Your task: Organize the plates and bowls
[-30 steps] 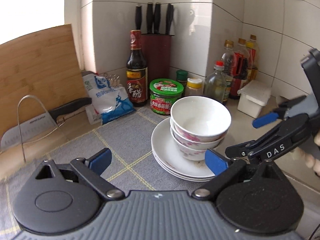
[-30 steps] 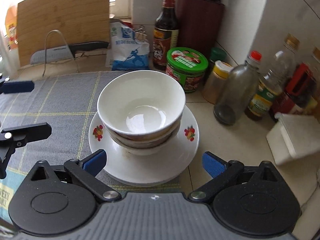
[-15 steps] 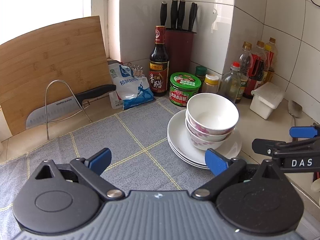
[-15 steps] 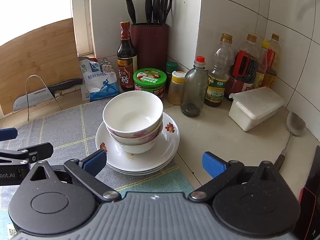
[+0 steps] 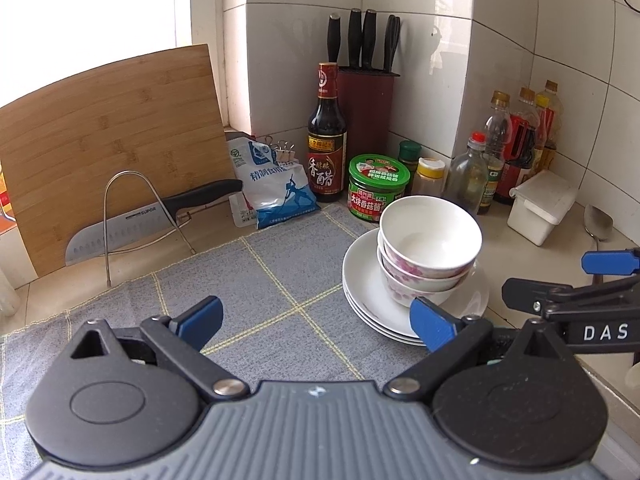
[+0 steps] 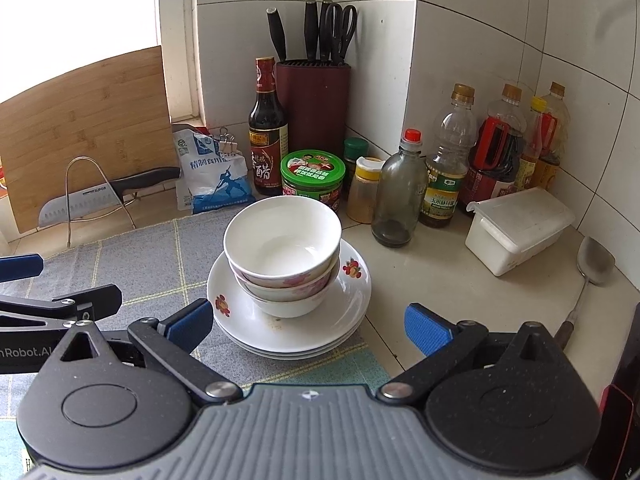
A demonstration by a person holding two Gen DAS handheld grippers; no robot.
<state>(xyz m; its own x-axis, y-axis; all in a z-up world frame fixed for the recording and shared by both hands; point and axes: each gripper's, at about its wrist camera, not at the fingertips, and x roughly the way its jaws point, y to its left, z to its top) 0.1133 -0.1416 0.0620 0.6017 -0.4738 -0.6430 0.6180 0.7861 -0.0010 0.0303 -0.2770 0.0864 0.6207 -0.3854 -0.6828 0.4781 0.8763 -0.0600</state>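
Both wrist cameras sit low over the counter, facing the tiled corner at 12 o'clock. The left view has the bowls point(image 5: 430, 248) at 2 o'clock; the right view has them point(image 6: 282, 254) near, dead ahead. Both share the knife block point(image 5: 366, 112) point(image 6: 314, 100).

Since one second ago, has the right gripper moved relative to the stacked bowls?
Yes. The right gripper has backed away from the stacked bowls: they and the green-lidded jar now look smaller and farther, and more counter shows.

Blown-out window point(image 5: 100, 4) daylight, sharp frames, fisheye-bent edges.
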